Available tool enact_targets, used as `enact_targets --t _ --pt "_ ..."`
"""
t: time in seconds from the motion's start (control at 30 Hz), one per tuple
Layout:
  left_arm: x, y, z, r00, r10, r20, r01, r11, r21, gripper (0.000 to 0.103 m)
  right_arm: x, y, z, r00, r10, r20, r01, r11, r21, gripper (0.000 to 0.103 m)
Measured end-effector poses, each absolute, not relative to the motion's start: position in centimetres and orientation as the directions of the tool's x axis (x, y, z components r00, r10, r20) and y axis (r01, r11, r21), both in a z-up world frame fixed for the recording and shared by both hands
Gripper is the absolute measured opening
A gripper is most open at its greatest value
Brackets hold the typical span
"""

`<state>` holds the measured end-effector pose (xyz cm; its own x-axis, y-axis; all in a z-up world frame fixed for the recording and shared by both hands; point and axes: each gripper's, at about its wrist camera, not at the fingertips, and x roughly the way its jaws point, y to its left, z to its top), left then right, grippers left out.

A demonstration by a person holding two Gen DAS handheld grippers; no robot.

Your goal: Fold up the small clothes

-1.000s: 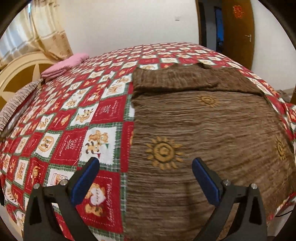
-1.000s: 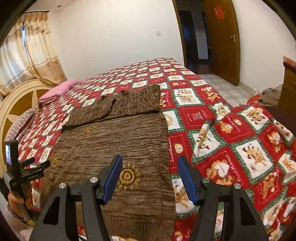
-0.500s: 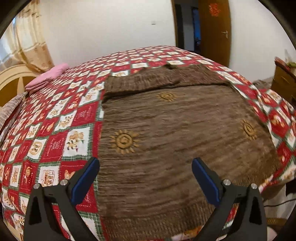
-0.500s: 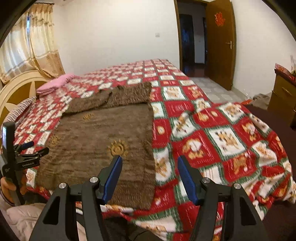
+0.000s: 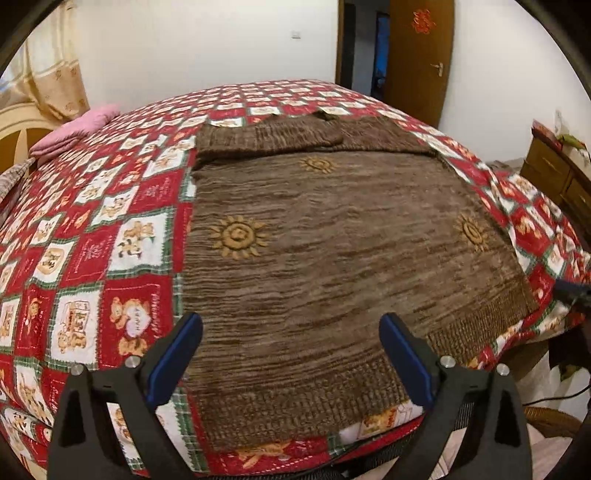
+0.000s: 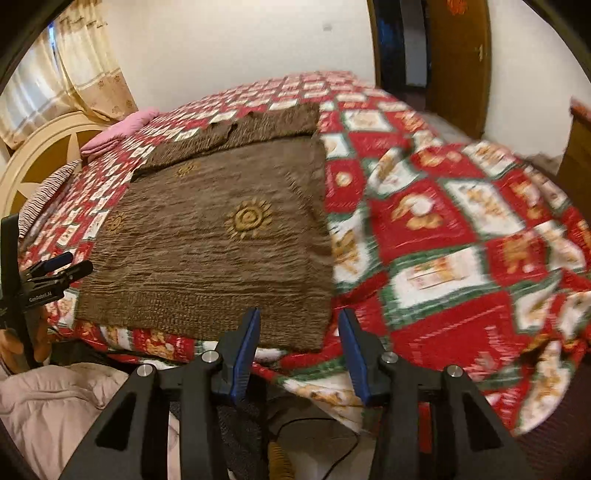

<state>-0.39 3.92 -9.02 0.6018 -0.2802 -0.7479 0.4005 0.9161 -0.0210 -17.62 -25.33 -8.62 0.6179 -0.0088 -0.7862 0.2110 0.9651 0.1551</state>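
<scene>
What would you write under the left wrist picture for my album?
Open left hand-held gripper hovering over the hem of a brown sweater spread flat on a red patchwork quilt.

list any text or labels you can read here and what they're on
"GenRobot.AI": on the left claw body, right wrist view, slightly blurred.
Small script on the quilt squares: too small to read.
Red emblem on the door: not legible.
Nothing written on the brown sweater, only sun motifs.
</scene>
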Motion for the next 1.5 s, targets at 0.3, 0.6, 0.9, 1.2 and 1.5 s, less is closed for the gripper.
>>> enact_targets --t 0.3,0.6,0.9,1.2,1.5 --pt "0.8 6.9 -8.7 0.63 -0.264 -0.731 0.324 0.944 -0.062 0.098 -13.6 -24.0 -13.0 0.496 -0.078 -0.865 0.182 0.983 0.016 0.044" --pt "1.4 8.0 -8.1 0.655 -0.228 -0.721 0.314 0.949 -0.016 0.098 -13.8 -26.1 -12.9 0.486 0.144 -0.862 0.189 0.946 0.264 0.008" --pt "2.8 12.2 -6.0 0.705 -0.198 -0.68 0.251 0.968 -0.022 0.099 -8.1 -28.1 -8.1 0.625 0.315 -0.714 0.157 0.845 0.511 0.007" --pt "3.3 15.3 -6.9 0.696 -0.189 -0.693 0.264 0.964 0.003 0.099 -1.7 -31.9 -10.8 0.68 0.154 -0.717 0.342 0.798 0.495 0.007" --pt "4.0 12.1 -10.3 0.578 -0.391 -0.716 0.44 0.889 -0.129 0.095 -2.1 -30.6 -10.8 0.688 0.117 -0.716 0.314 0.841 0.44 0.008"
